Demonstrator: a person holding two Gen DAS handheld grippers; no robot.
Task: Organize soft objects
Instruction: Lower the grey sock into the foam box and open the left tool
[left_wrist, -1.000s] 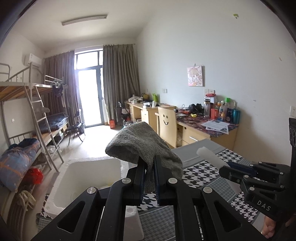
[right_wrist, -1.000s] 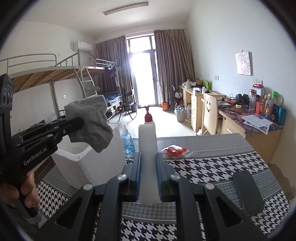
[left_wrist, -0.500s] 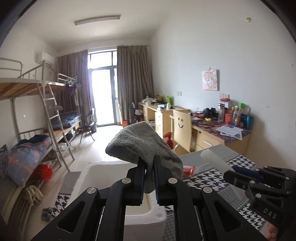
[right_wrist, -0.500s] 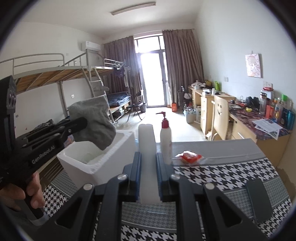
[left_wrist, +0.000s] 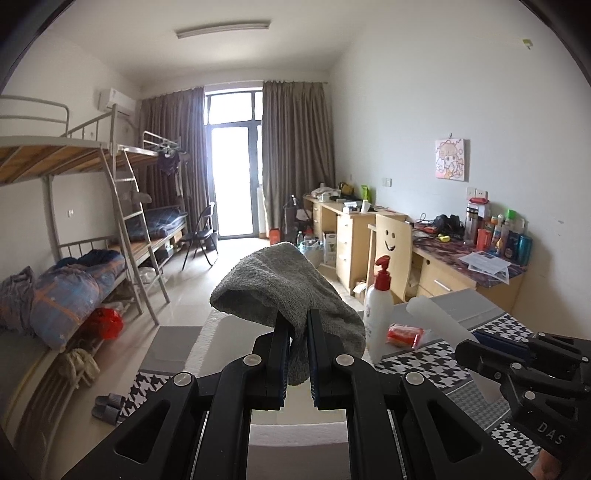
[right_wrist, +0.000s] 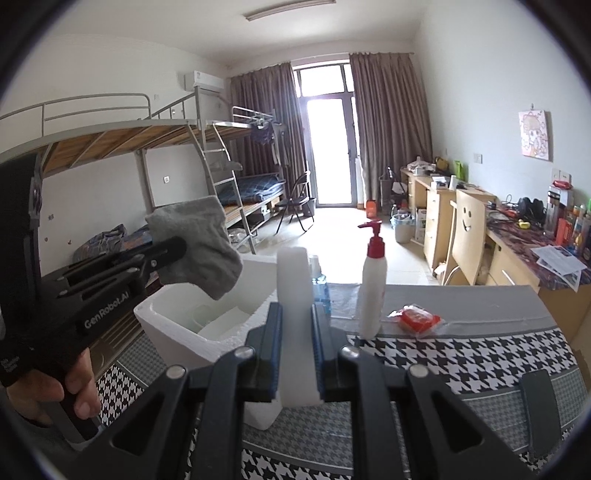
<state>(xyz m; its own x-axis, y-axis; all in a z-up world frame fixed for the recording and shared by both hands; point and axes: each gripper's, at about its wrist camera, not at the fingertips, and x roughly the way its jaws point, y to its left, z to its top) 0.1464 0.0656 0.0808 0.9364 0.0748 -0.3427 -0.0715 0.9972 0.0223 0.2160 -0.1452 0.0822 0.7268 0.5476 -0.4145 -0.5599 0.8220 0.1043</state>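
two hand-held grippers are working over a table in a dorm room. left gripper (left_wrist: 297, 343) is pinching a grey knitted cloth (left_wrist: 284, 295) between nearly closed jaws, and the cloth is hanging in the air above a white foam box (right_wrist: 173, 332). right gripper (right_wrist: 297, 332) is clamping a white foam block (right_wrist: 293, 288), with its jaws narrowed against the block's sides, and is holding it upright just beside the box's near corner.

the cloth is looking light and limp, drooping over both sides of the jaws, so a pinch through a bunched fold seems to be enough, and it should drop freely once let go. the foam block is looking light and slightly squashy, likely to dent or crumble under a hard squeeze; its flat sides are giving the best hold.

the box is sitting at the left edge of a table with a black and white houndstooth cover (right_wrist: 461, 362), and its thin walls could tip under a knock. the box mouth is open, with something pale lying inside. a pump bottle with a red top (right_wrist: 373, 291), a red packet (right_wrist: 417, 317) and a blue bottle (right_wrist: 321, 291) are standing near the right, leaving little room on that side.
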